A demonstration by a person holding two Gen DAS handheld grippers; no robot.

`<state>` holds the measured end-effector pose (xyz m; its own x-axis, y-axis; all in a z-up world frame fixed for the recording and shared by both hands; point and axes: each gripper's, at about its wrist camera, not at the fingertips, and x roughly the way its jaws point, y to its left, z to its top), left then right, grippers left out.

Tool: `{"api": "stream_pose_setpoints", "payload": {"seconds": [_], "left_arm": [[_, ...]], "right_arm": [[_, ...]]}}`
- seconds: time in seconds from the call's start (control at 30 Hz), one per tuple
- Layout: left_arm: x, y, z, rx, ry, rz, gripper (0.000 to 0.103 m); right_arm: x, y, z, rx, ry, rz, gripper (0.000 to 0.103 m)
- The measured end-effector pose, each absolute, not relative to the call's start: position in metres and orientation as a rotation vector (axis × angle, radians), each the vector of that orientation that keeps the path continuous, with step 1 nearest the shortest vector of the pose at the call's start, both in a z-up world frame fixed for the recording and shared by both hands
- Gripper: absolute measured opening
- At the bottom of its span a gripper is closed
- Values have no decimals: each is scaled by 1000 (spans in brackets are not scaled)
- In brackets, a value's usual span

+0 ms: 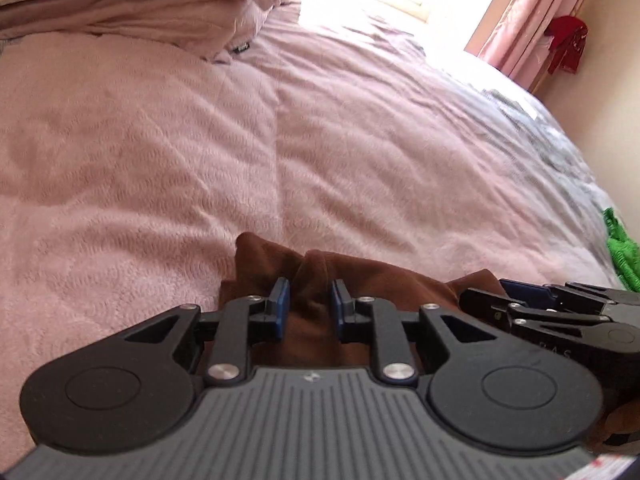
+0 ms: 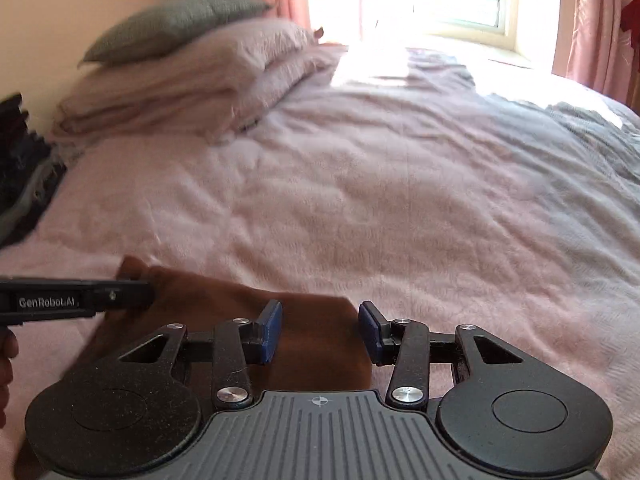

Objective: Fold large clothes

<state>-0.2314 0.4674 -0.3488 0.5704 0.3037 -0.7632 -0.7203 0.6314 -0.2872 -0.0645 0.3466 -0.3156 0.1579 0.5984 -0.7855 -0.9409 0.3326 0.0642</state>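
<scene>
Quick note from my end: the brown garment (image 1: 320, 280) sits bunched at the near edge of the bed (image 1: 160, 160), right under both tools, with the open pink bedspread stretching away ahead of me. My left tool (image 1: 308, 300) straddles a raised ridge of the cloth; the pads stand a little apart and I can't honestly tell if they pinch it. The right tool (image 2: 320, 330) is about half open over the flat part of the cloth, gripping nothing. The garment runs side to side between the two tools, left one nearer its bunched corner. Stacked pillows (image 2: 192, 76) sit well away at the far left, a green thing (image 1: 620, 248) off to the right. Nothing blocks the way.
</scene>
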Motion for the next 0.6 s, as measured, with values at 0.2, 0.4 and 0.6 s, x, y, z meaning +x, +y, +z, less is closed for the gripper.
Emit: {"api": "stream_pose_setpoints", "payload": {"seconds": [0.2,0.4,0.6], "left_arm": [[-266,453,-319,-644,653,673,14],[-308,407,-295,-678,665,631,14],[-319,401,-321,-756,706,716,16]], "right_arm": [[-57,323,-288,-429,811,1184,41],[-95,266,-264,-410,851,1292,41],[-115,266,-302,-552,873,1306,41]]}}
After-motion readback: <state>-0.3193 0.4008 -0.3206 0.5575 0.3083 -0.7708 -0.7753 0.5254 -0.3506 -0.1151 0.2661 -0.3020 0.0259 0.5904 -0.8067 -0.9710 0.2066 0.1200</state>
